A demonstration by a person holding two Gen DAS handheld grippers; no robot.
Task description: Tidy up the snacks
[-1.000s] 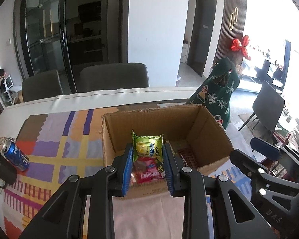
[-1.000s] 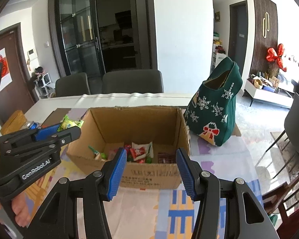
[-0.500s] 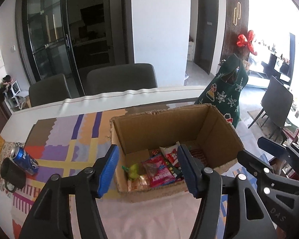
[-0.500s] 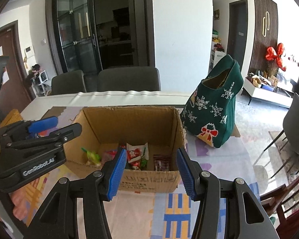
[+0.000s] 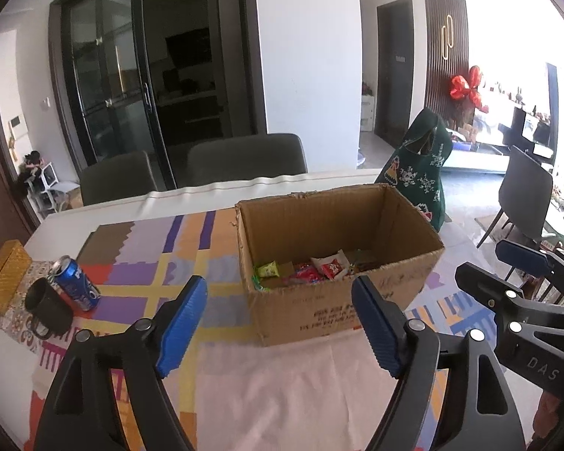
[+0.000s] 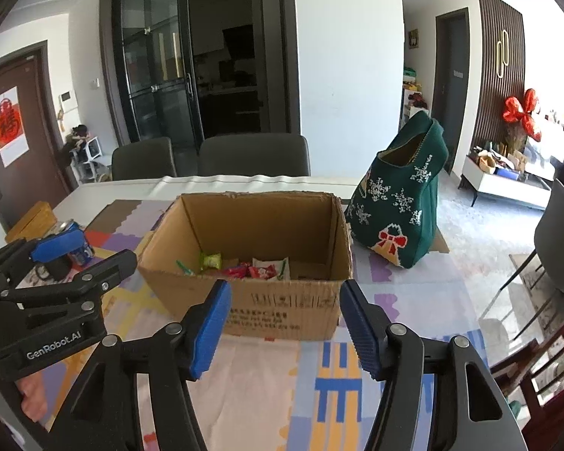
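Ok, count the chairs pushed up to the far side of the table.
2. The left chair and the right chair stand side by side behind the table's far edge, beyond the cardboard box. Others may be hidden.

Near wall of cardboard box (image 5: 331, 315) hides the box floor at 6 o'clock; snack packets (image 5: 304, 270) show only in part, and their labels are too small to read. Print on the box front is blurred in both views.

Black mug (image 5: 49, 310) covers the foot of the blue can (image 5: 75, 282); in the right wrist view the left gripper (image 6: 71, 259) blocks most of that can.

Green bag (image 5: 421, 173) is cut off at its base by the box rim; its inside is dark at 12 o'clock.

Both gripper bodies run out of frame at 6 o'clock. Right gripper (image 5: 507, 267) is clipped at 3 o'clock.

Chair (image 6: 560, 240) is cut by the frame edge at 3 o'clock.
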